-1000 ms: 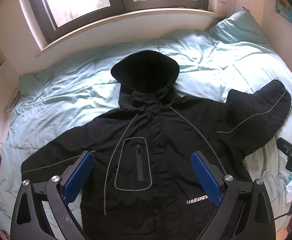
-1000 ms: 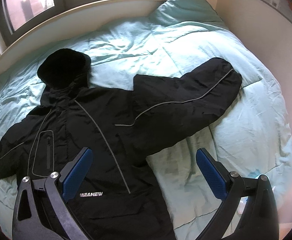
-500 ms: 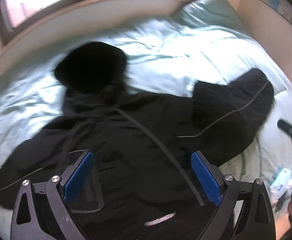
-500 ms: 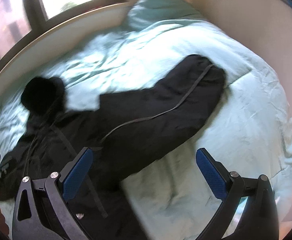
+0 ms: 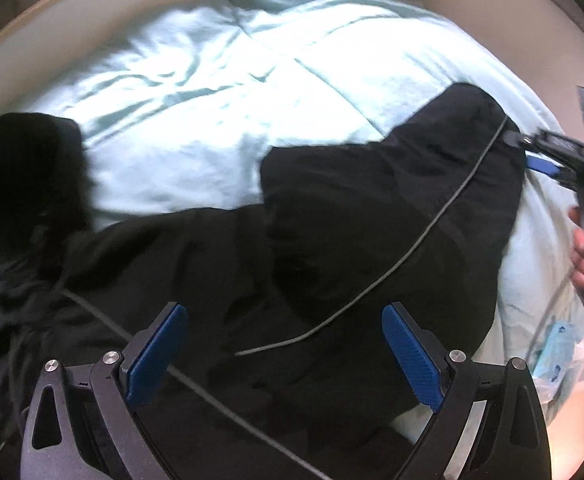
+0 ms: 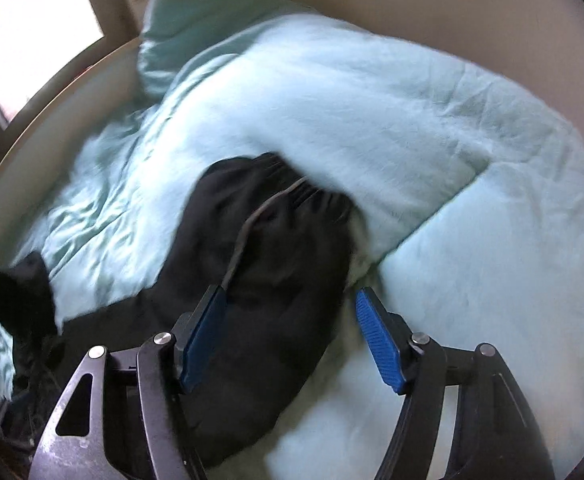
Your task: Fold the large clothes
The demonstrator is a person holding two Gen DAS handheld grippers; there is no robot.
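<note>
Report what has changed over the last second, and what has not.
Both grippers swung toward the jacket's right sleeve. The right gripper came down close, its open fingers now straddling the sleeve near the cuff, not yet closed. The left gripper shifted from over the chest to over the shoulder, open. The jacket lies spread on the teal duvet as before; nothing is grasped.

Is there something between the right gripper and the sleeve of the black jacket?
Nothing visible. The right gripper is open, and the sleeve lies directly ahead on the duvet, its edge already between the fingers.
</note>
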